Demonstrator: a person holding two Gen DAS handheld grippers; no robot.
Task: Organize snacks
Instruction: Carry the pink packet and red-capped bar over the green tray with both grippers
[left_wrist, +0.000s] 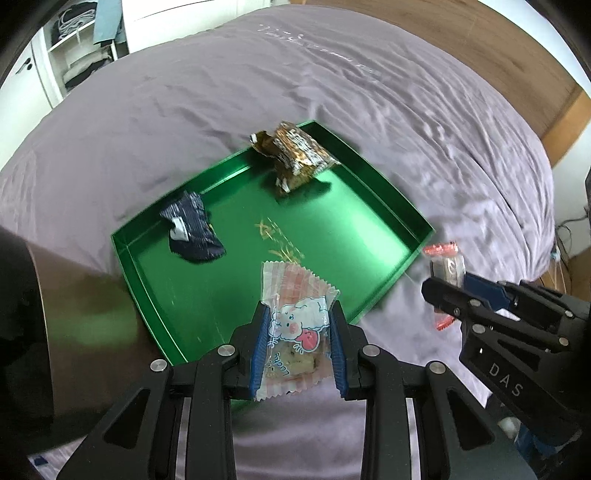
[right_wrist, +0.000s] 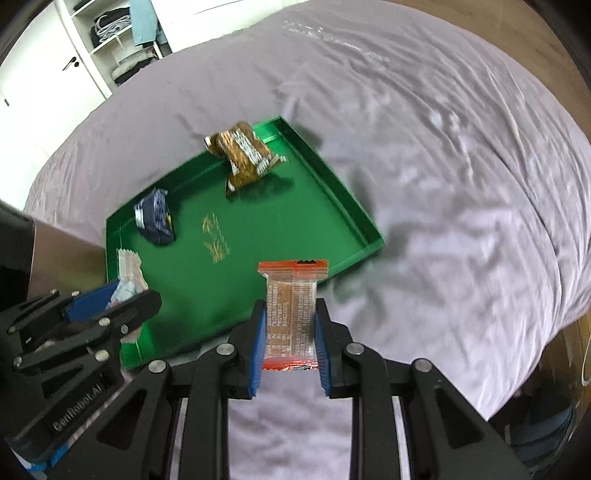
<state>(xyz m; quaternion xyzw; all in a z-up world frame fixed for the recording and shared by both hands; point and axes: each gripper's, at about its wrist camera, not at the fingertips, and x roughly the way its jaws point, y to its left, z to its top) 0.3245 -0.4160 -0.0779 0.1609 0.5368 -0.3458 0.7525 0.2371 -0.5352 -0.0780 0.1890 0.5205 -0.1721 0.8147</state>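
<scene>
Left wrist: green tray (left_wrist: 388, 206) holds dark packet (left_wrist: 194, 230), brown wrappers (left_wrist: 295, 155).

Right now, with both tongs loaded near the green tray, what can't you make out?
- Gold print on the green metal tray floor: blurred, both views.
- Orange-edged packet: print too small, right wrist.
- Pink sheep-print wrapper: lower end hidden by the left tongs.

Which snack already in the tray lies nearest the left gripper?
The dark blue packet, near the green tray's left wall; the brown-gold packet sits in the far corner.
</scene>
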